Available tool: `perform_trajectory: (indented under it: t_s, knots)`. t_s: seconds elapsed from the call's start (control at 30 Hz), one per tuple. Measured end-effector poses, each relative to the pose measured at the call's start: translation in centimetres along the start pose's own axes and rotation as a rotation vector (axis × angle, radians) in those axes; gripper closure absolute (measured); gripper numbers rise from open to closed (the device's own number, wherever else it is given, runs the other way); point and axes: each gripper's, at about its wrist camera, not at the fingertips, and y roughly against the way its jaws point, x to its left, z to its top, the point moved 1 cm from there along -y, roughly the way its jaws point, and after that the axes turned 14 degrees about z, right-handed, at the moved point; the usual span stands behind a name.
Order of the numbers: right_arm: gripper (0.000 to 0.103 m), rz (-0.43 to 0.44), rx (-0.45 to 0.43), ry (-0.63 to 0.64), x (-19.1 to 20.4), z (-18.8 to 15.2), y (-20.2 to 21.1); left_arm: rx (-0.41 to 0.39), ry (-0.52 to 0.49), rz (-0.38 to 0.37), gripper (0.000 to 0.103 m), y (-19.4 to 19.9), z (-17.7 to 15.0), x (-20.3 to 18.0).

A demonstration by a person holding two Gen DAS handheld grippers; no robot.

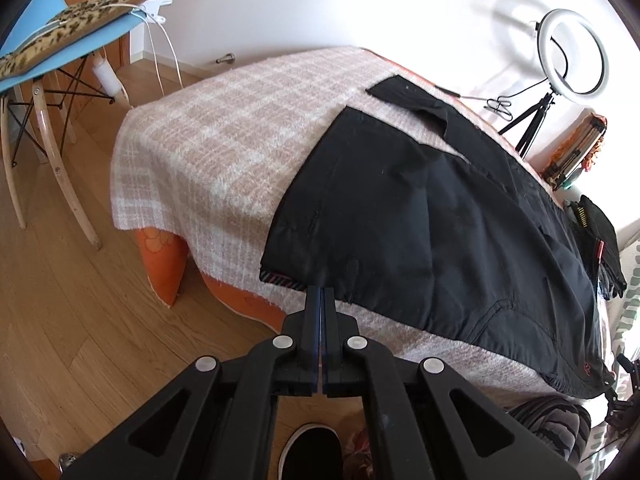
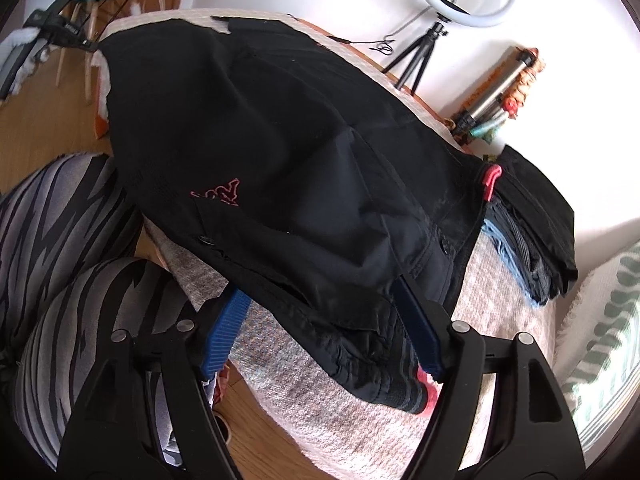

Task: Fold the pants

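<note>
Pants (image 1: 420,216), one black pair, lie across one checked blanket (image 1: 208,148)

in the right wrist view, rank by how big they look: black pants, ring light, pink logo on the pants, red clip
1. black pants, filling most of the view
2. ring light, partly cut off at the top edge and farther away, so likely bigger than it looks
3. pink logo
4. red clip, near the logo in size, so this order is unsure
</note>
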Motion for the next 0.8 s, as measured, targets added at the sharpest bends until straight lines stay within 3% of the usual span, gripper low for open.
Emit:
perform_trajectory:
  t_s: [0.07, 0.13, 0.17, 0.37, 0.5, 0.8]
  knots:
    - [0.038, 0.019, 0.003, 0.020, 0.0, 0.5, -0.1, 0.011, 0.009, -0.014, 0.103, -0.2, 0.0, 0.1]
    - [0.090, 0.063, 0.008, 0.012, -0.3, 1.2, 0.0, 0.017, 0.008, -0.011, 0.103, -0.3, -0.1, 0.1]
    - [0.095, 0.067, 0.004, 0.010, -0.5, 1.6, 0.1, 0.017, 0.004, -0.012, 0.103, -0.3, 0.0, 0.0]
    - [0.097, 0.081, -0.009, 0.027, -2.4, 4.6, 0.8, 0.003, -0.011, -0.031, 0.103, 0.5, 0.3, -0.6]
    - [0.098, 0.101, -0.026, -0.030, -5.5, 6.8, 0.8, -0.030, -0.094, -0.054, 0.103, 2.2, 0.1, -2.0]
    - [0.098, 0.062, -0.013, -0.093, -10.1, 10.7, -1.9, -0.123, -0.476, -0.122, 0.103, 5.3, -0.3, -8.8]
